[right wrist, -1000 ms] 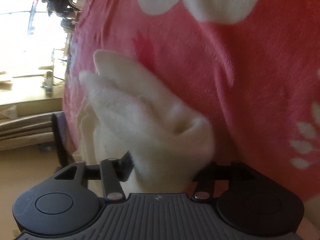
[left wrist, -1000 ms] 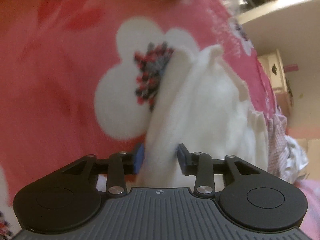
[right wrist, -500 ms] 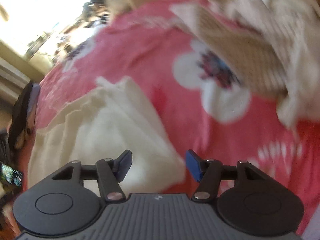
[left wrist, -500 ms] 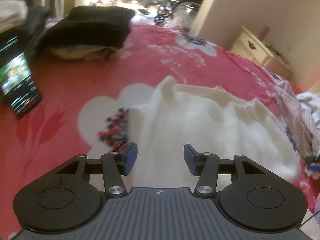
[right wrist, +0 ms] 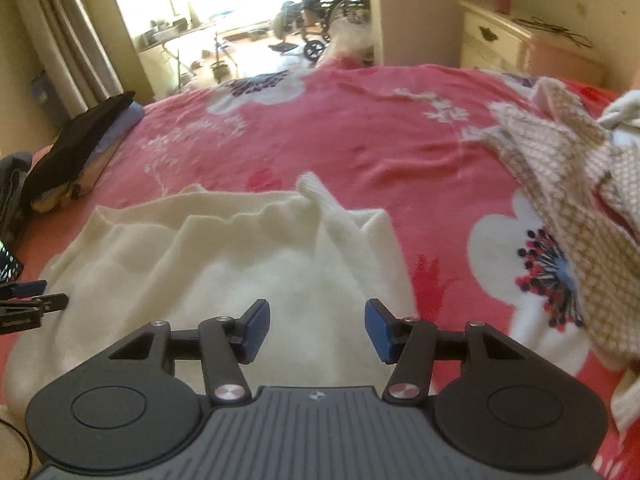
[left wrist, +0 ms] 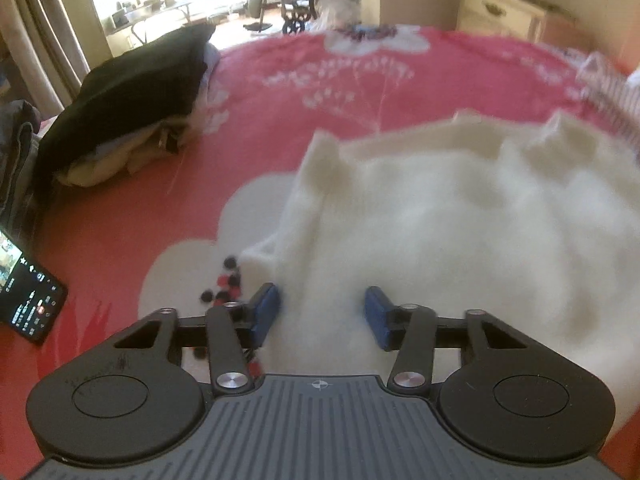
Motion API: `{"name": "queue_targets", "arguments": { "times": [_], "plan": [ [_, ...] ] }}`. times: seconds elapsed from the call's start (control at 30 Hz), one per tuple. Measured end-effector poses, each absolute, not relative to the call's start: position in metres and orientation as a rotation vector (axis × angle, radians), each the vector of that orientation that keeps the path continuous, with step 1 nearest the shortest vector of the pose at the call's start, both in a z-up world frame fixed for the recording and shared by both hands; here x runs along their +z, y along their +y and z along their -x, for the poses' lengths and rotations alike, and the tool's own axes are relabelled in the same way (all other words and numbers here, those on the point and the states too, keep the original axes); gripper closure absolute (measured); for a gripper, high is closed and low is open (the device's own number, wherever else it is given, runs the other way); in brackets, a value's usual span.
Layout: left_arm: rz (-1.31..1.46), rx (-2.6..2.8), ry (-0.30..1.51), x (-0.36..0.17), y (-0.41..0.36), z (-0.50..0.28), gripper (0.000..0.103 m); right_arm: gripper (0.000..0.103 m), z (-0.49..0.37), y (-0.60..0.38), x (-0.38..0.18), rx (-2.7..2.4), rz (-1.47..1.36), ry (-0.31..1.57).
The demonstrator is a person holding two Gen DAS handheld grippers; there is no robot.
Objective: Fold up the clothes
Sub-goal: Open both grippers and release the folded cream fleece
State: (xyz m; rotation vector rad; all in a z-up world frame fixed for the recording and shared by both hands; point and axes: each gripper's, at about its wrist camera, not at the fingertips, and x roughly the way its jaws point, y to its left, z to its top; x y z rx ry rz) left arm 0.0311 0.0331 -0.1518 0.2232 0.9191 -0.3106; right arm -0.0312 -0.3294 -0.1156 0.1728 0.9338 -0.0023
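Note:
A fluffy white garment lies spread on the red flowered bedspread, its far edge rumpled into small peaks. My left gripper hovers over its near left edge. Its blue pads are closing with white cloth lying between and below them, and they do not press on it. In the right wrist view the same garment fills the near middle. My right gripper is above its near right part, jaws closing a little, pads apart, cloth beneath. The left gripper's finger shows at the left edge.
A stack of folded clothes topped by a black one sits at the bed's far left. A lit phone lies at the left. A beige checked garment is heaped on the right. A cream nightstand stands beyond the bed.
Both grippers let go of the bunched white garment, which now lies spread on the bed. Both rolled upright and drew back toward its near edge. The left jaws have narrowed since.

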Motion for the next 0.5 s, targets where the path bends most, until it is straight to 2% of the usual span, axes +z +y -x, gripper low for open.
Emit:
{"name": "queue_targets", "arguments": {
  "times": [0.03,0.07,0.2,0.37,0.47,0.5],
  "plan": [
    [-0.21,-0.317,0.913,-0.15,0.036,-0.029,0.084,0.048,0.031,-0.33,-0.116,-0.003,-0.176,0.933],
    [-0.193,-0.325,0.905,-0.148,0.039,-0.027,0.088,0.049,0.03,-0.331,-0.117,-0.003,-0.179,0.93],
    [0.006,-0.309,0.896,-0.13,0.066,-0.027,0.093,0.051,0.033,-0.336,-0.118,-0.013,-0.193,0.896],
    [0.19,-0.3,0.964,-0.132,0.09,-0.035,0.092,0.051,0.033,-0.341,-0.125,-0.019,-0.219,0.899],
    [0.103,-0.325,0.932,-0.126,0.08,-0.035,0.082,0.051,0.032,-0.341,-0.126,-0.014,-0.215,0.903],
    [0.05,-0.335,0.9,-0.122,0.072,-0.034,0.073,0.051,0.032,-0.342,-0.125,-0.01,-0.206,0.899]
  ]
}}
